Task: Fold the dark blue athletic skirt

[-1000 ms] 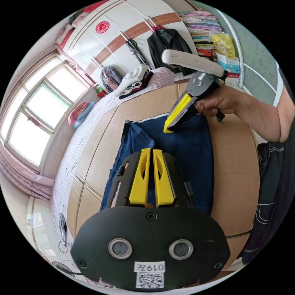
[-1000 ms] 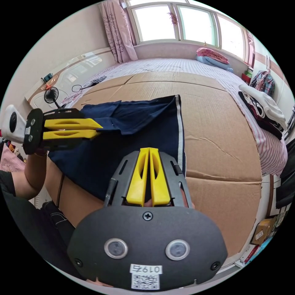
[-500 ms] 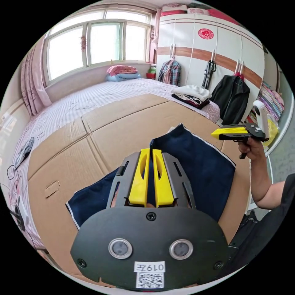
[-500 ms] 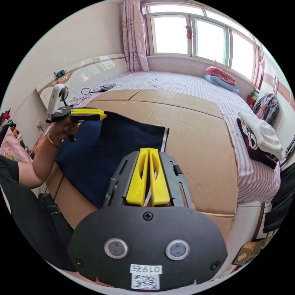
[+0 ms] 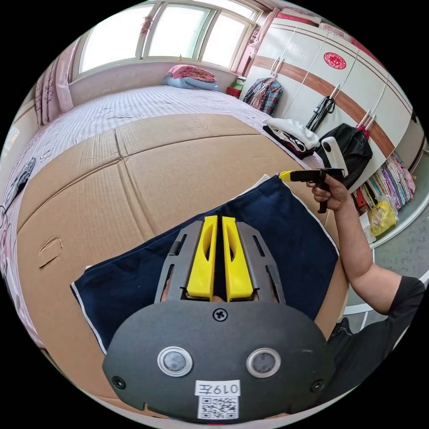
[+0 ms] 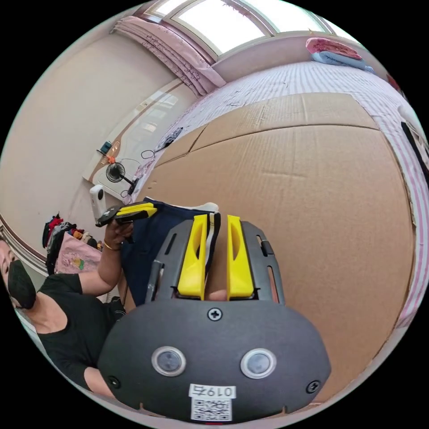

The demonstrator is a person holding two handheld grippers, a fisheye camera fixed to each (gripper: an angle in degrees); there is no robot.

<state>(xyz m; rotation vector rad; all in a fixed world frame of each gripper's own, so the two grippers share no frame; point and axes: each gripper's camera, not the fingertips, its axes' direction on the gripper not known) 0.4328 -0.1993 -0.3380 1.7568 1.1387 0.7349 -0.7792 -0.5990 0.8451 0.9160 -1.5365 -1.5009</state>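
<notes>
Now: skirt stretched between both grippers over cardboard

Bed with striped sheet [image 5: 134,105], large, runs back toward the window. Flattened cardboard sheets [image 5: 147,170] cover most of it and serve as the work surface; a seam crosses them in both views.

Dark blue athletic skirt [image 5: 286,232] lies spread on the near part of the cardboard, a white trim stripe along its edges. In the left gripper view it runs from a near-left corner by the cardboard edge across to the far right corner, which looks lifted.

Wardrobe [image 5: 321,76] behind, with a black jacket [image 5: 353,149] and a plaid shirt [image 5: 266,94] hanging on it. Folded clothes pile [image 5: 292,134] sits on the bed's corner. Pillows [image 5: 192,77] under the window. Small fan [image 6: 116,172] on the headboard ledge in the right gripper view.

Right gripper [image 5: 286,175]: held in the person's hand [image 5: 330,194], yellow tips at the skirt's far corner. In its own view the jaws stand slightly apart, white-trimmed skirt edge lying between them against one jaw; whether both press on it, cannot tell.

Left gripper [image 5: 219,257]: jaws nearly together with dark cloth in the narrow gap, pinching the skirt. Seen from the right gripper view, its tips meet the skirt's edge.
</notes>
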